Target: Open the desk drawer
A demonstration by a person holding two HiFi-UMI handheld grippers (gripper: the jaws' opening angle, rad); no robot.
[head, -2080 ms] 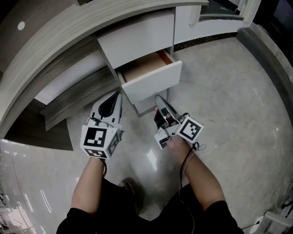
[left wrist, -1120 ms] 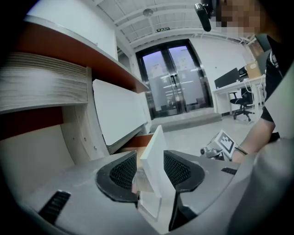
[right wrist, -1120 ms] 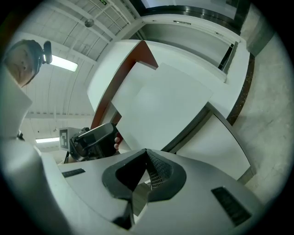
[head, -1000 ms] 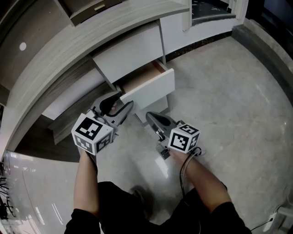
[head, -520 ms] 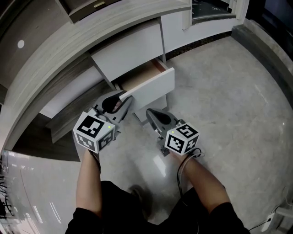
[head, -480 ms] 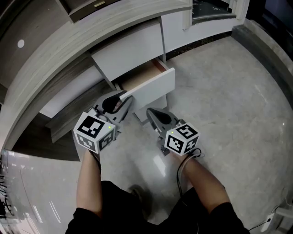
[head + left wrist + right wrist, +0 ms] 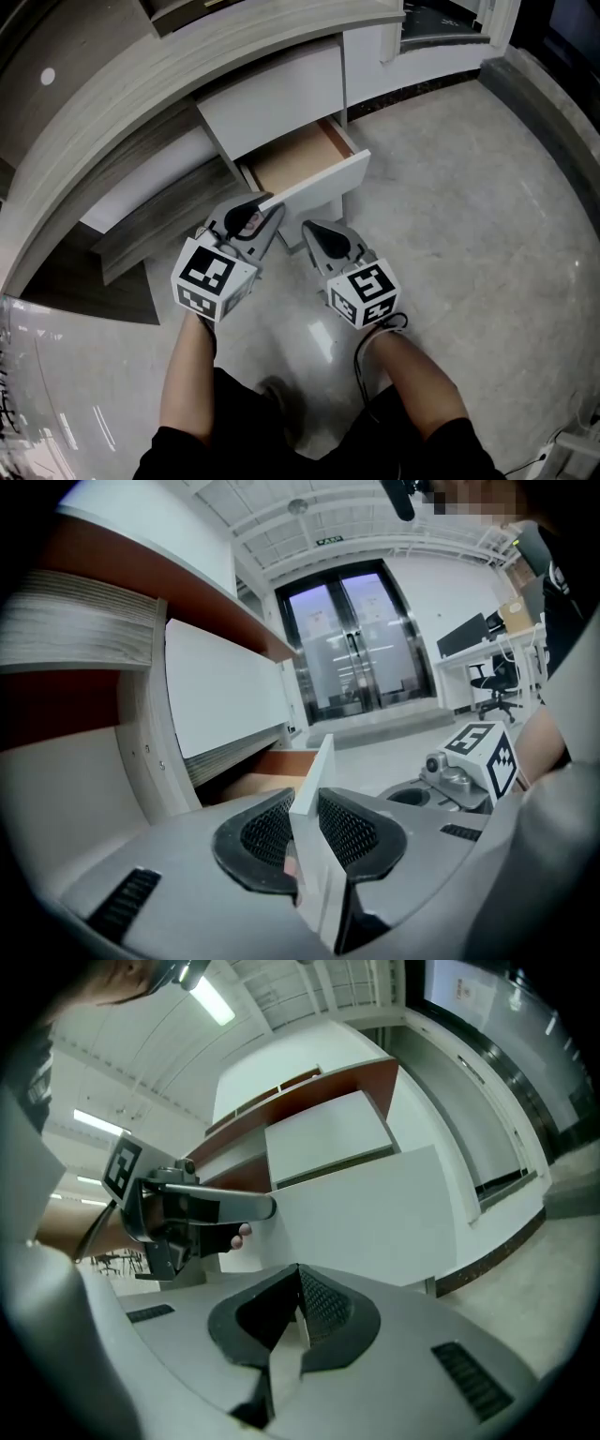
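Observation:
The lower desk drawer (image 7: 298, 157) stands partly pulled out, its wooden inside showing behind a white front panel (image 7: 319, 190). My left gripper (image 7: 266, 208) is at the panel's left end. Its jaws are closing, and the panel's top edge (image 7: 317, 785) stands between the pads (image 7: 349, 829), which press on both of its faces. My right gripper (image 7: 310, 229) hovers just in front of the panel, apart from it, shut with nothing in it. In the right gripper view the shut jaws (image 7: 298, 1312) point at the white drawer front (image 7: 375, 1227), with the left gripper (image 7: 261, 1206) to their left.
A closed white drawer (image 7: 277, 94) sits above the open one, under the curved grey desk top (image 7: 187, 66). A grey wooden step (image 7: 150, 230) lies to the left. Glossy pale floor (image 7: 469, 216) spreads to the right and behind me.
The left jaws have closed from wide open onto the drawer front's edge. The drawer has come a little further out. The right gripper has rolled about its axis.

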